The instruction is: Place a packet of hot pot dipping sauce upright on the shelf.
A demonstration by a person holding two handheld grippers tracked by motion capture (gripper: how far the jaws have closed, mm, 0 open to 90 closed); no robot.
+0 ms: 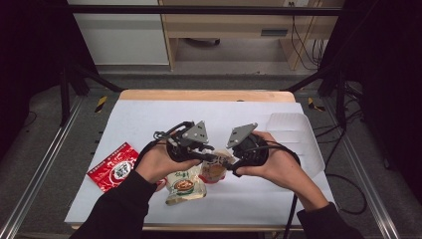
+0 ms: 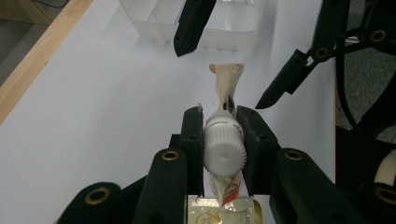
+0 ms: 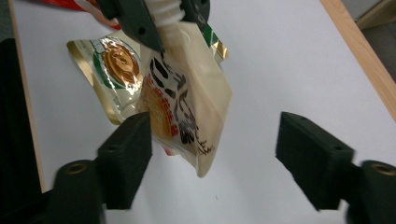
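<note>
A cream spout pouch (image 1: 214, 170) with dark lettering hangs from its white ribbed cap (image 2: 224, 145). My left gripper (image 2: 223, 116) is shut on that cap, one jaw on each side. In the right gripper view the pouch (image 3: 187, 108) dangles below the left gripper's fingers (image 3: 135, 23). My right gripper (image 3: 215, 140) is open, with the pouch's lower end between its jaws, nearer the left one, and a wide gap on the right. In the high view both grippers (image 1: 206, 152) (image 1: 232, 164) meet over the middle of the white sheet.
A second food packet (image 1: 185, 185) with a green label lies on the sheet under the hands. A red packet (image 1: 113, 167) sits at the sheet's left edge. A clear plastic tray (image 1: 291, 124) stands at the back right. The wooden table edge (image 1: 204, 94) runs along the far side.
</note>
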